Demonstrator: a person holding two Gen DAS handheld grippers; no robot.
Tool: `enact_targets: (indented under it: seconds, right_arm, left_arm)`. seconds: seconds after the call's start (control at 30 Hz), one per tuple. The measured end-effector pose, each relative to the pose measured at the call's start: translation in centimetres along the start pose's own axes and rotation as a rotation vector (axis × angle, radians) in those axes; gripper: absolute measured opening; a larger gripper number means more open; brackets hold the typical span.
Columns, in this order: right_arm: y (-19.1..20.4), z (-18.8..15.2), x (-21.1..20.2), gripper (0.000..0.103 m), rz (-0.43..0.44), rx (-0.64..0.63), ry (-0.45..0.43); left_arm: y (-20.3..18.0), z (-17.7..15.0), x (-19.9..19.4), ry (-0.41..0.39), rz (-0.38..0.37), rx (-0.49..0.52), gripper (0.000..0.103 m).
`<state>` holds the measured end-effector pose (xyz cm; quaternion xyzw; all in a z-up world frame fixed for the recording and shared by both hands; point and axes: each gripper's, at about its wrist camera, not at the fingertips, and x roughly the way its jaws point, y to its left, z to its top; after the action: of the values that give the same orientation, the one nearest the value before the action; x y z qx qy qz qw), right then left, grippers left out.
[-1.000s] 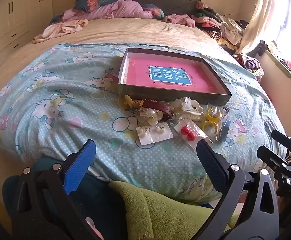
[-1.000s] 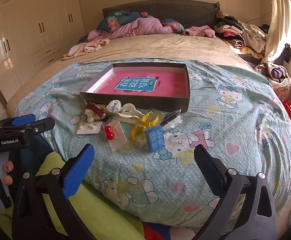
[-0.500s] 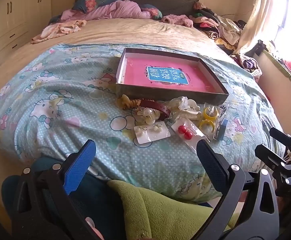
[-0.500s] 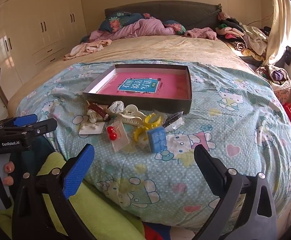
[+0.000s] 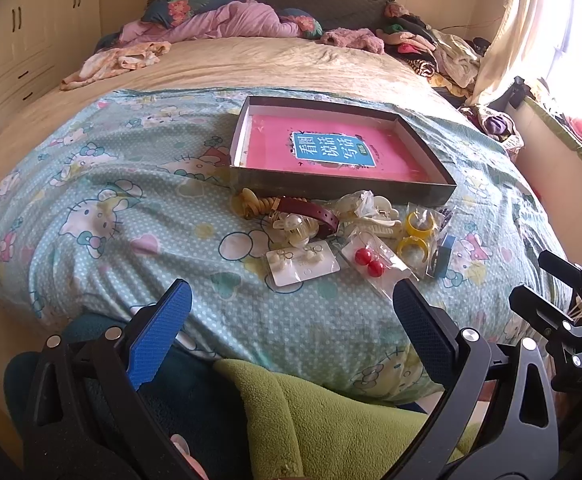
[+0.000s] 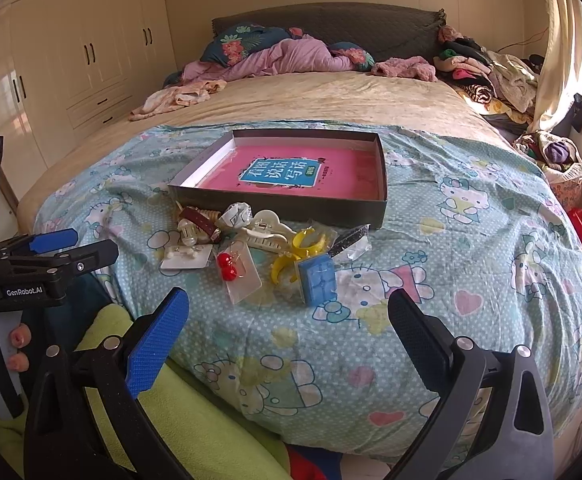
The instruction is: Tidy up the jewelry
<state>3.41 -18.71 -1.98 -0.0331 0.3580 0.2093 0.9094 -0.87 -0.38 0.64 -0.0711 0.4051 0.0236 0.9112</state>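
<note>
A shallow dark box (image 5: 343, 190) with a pink book inside lies on the Hello Kitty blanket; it also shows in the right wrist view (image 6: 279, 208). Before it lies a heap of jewelry: red ball earrings in a clear bag (image 5: 369, 262) (image 6: 229, 266), a white earring card (image 5: 301, 266) (image 6: 187, 258), yellow rings (image 5: 415, 234) (image 6: 303, 246), a maroon strap (image 5: 309, 210), white hair claws (image 6: 267, 232), a small blue box (image 6: 318, 280). My left gripper (image 5: 291, 312) is open and empty, short of the heap. My right gripper (image 6: 289, 320) is open and empty, near the bed's front edge.
The blanket (image 5: 91, 200) covers the bed's near half. Crumpled bedding and pillows (image 6: 291, 56) lie at the headboard, a clothes pile (image 6: 487, 72) at the far right. Wardrobes (image 6: 71, 68) stand on the left. Green fleece (image 5: 331, 420) lies below the grippers.
Both grippers have drifted slightly toward the bed and upward. Nothing on the bed has moved. Both grippers stay open.
</note>
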Motion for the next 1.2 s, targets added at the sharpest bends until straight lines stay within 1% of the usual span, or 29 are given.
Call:
enact_targets:
  seconds: [0.87, 1.2]
  right_arm:
    - [0.2, 0.2, 0.2, 0.099, 0.014, -0.008, -0.001]
    - [-0.3, 0.5, 1.1, 0.099, 0.039, -0.004, 0.010]
  left_arm:
    - [-0.1, 0.1, 0.1, -0.001, 0.003, -0.002, 0.094]
    - [0.1, 0.2, 0.2, 0.005, 0.008, -0.002, 0.094]
